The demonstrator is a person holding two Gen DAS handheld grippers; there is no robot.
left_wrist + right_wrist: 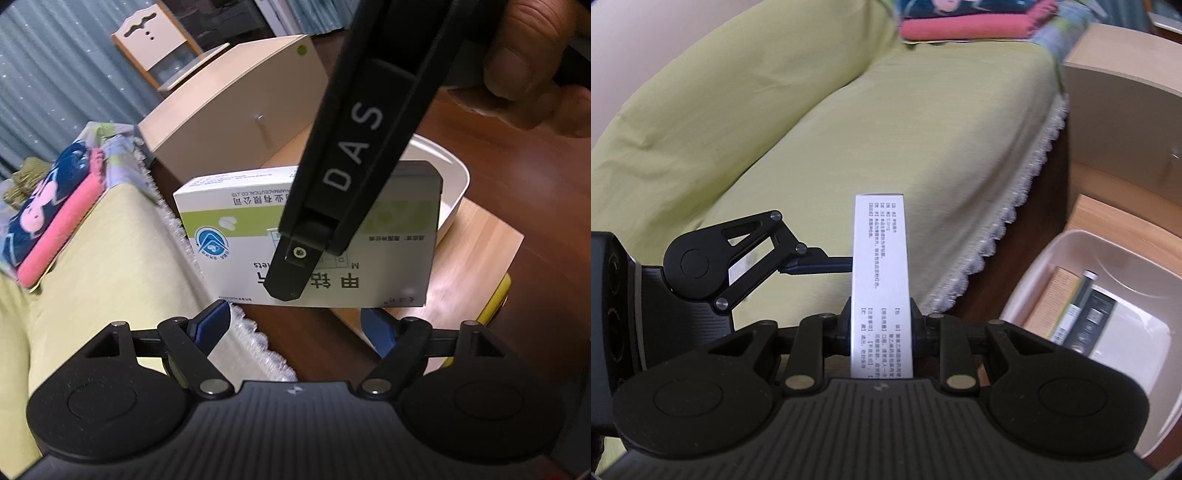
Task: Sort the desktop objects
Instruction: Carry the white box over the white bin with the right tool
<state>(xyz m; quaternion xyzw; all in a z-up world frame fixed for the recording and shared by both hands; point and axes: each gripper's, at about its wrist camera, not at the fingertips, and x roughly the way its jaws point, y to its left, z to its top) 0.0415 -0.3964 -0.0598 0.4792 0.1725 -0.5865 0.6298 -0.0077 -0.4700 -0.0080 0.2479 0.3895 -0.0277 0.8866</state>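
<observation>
Medicine box (pixel 880 280): white and green carton, held in the air above the sofa edge, narrow printed side towards the right wrist camera.
Right gripper (pixel 881 330): fingers closed on the carton's two broad faces (firm grip).
Left gripper (pixel 301 325): blue pads (pixel 210 325) spread wide, nothing between them; sits just below the carton.
White bin (pixel 1082 240): on the wooden desk (pixel 480 236), holding several boxes stood on edge.
Sofa (pixel 812 122): green cover, lace trim; folded towels (pixel 55 221) on it.

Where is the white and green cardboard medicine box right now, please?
The white and green cardboard medicine box is clamped in the right gripper, held in the air beside the white plastic bin, with the green sofa behind it.
</observation>
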